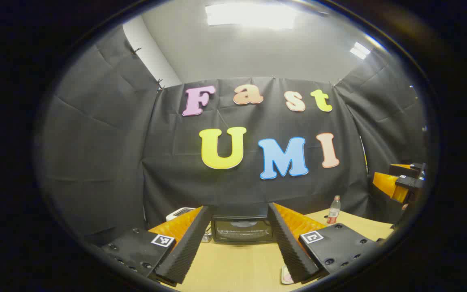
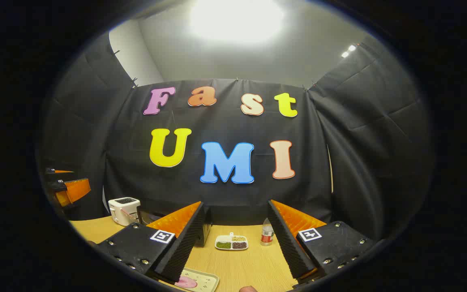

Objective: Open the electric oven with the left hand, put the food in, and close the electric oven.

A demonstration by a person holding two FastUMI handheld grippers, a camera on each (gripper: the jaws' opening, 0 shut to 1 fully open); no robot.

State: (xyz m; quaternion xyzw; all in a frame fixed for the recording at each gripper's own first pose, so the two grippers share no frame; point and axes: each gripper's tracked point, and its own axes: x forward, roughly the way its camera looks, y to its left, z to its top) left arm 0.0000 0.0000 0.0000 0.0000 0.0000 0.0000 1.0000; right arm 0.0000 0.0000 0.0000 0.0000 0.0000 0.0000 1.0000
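Wooden table [image 1: 237, 263] across the bottom of both views, bare between the fingers. Electric oven [image 1: 242, 229] at the far edge against the black cloth, door closed, framed between the fingers of the left gripper [image 1: 239, 243]; fingers spread wide, grasping nothing. In the right gripper view, part of that oven [image 2: 146, 215] behind the left-hand finger, white toaster [image 2: 123, 211] just beside it. Right gripper [image 2: 235, 245] likewise splayed apart, empty, above the table. Pale tray [image 2: 195, 280] near the bottom edge with something pink on it, probably the food, though too cropped to tell. Small divided dish [image 2: 232, 242] of green and dark portions farther back, bottle [image 2: 266, 233] just beside it.
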